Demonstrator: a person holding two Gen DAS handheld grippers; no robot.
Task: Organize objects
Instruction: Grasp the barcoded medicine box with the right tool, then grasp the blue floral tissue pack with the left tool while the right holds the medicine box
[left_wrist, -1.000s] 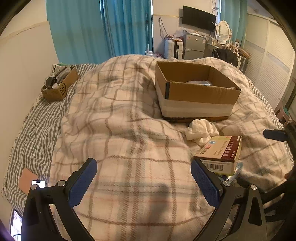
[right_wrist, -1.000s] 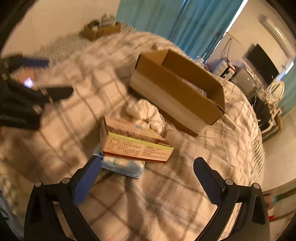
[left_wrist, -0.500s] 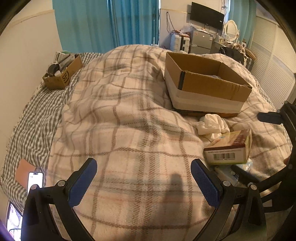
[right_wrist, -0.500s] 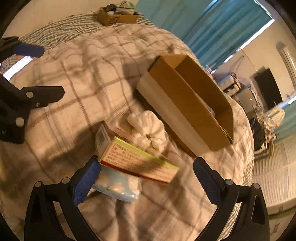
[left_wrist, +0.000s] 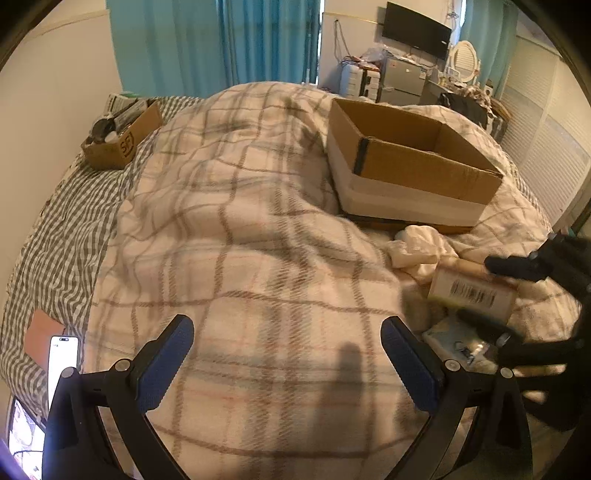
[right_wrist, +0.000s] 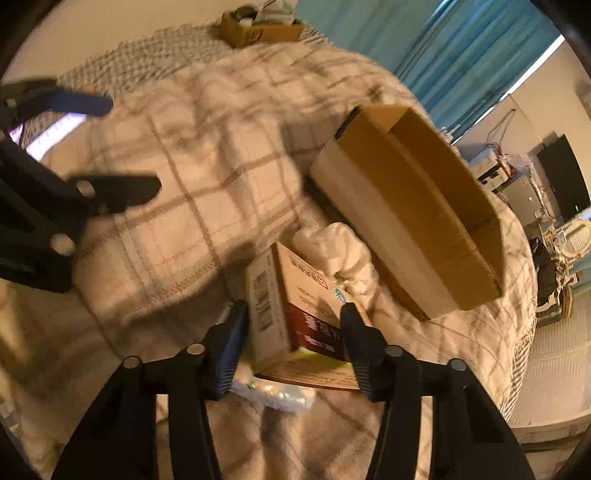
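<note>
**Bed inventory: right tongs closing around the carton**

Right tongs (right_wrist: 293, 326): we find the jaws closing, one blue pad against each side of the printed medicine carton (right_wrist: 295, 306). Whether the pads already press it we judge likely, since both lie against its faces. They point steeply down at the bed.

Left tongs (left_wrist: 288, 354): spread wide, nothing between the pads, held over bare blanket and tilted downward.

Carton: it sits tilted on a plaid blanket (left_wrist: 240, 240), its barcoded end toward the left tongs. Just beyond it, touching, we list a crumpled white cloth (right_wrist: 340, 247); beneath its near edge, a pale plastic-wrapped packet (right_wrist: 273, 393).

Large open cardboard box (left_wrist: 413, 173): beside the cloth, upright, white band around its lower wall.

Surface: a bed, the plaid blanket over a grey gingham sheet (left_wrist: 62, 236). At the far corner stands a small cardboard box (left_wrist: 118, 140) full of oddments. A lit phone (left_wrist: 62, 362) lies at the near left edge.

Room: teal curtains (left_wrist: 207, 40), a wall-mounted television (left_wrist: 415, 27), cluttered furniture below it, louvred doors at the right.

View notes: only the left camera shows the phone; only the right camera shows the packet's wrapping and the carton's red panel clearly.
</note>
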